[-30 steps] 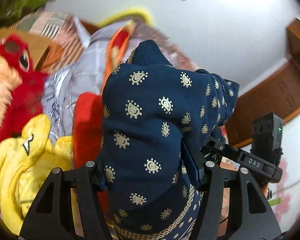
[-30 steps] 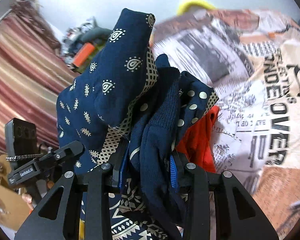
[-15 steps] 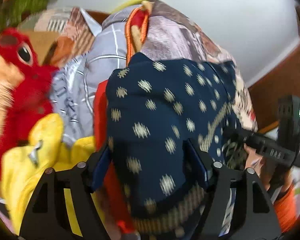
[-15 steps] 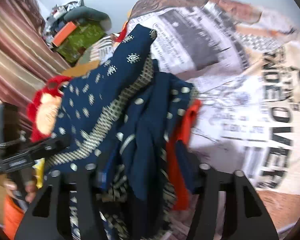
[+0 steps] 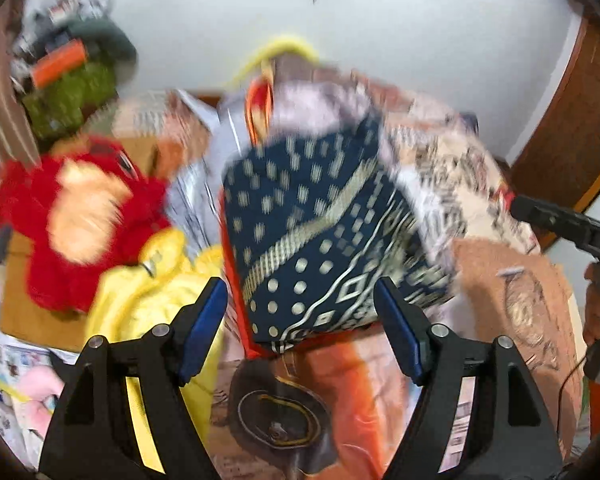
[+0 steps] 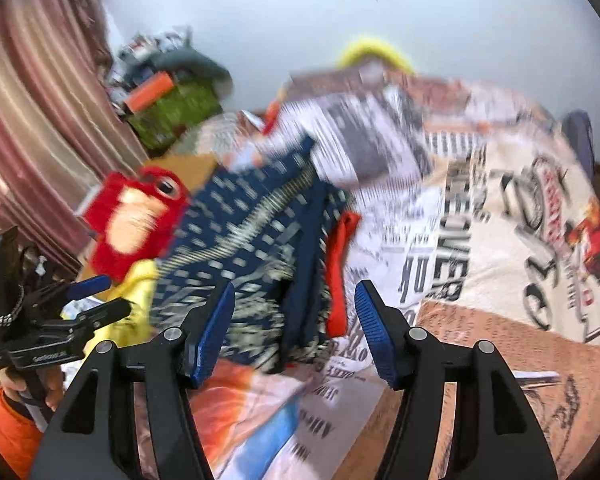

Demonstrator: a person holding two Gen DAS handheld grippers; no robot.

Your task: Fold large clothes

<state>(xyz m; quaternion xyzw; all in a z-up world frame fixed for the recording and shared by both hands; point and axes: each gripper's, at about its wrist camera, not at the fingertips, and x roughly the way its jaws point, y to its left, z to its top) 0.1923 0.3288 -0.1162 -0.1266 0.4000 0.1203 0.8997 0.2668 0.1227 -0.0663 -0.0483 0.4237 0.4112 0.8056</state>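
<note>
Left wrist view: your left claw [image 5: 300, 320] and right claw [image 6: 294, 326] gape empty; the folded navy cloth [image 5: 320, 232] may slump, resting on uneven bedding.

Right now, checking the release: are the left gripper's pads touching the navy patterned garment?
Apart. The left wrist view shows both pads clear of the navy patterned garment.
</note>
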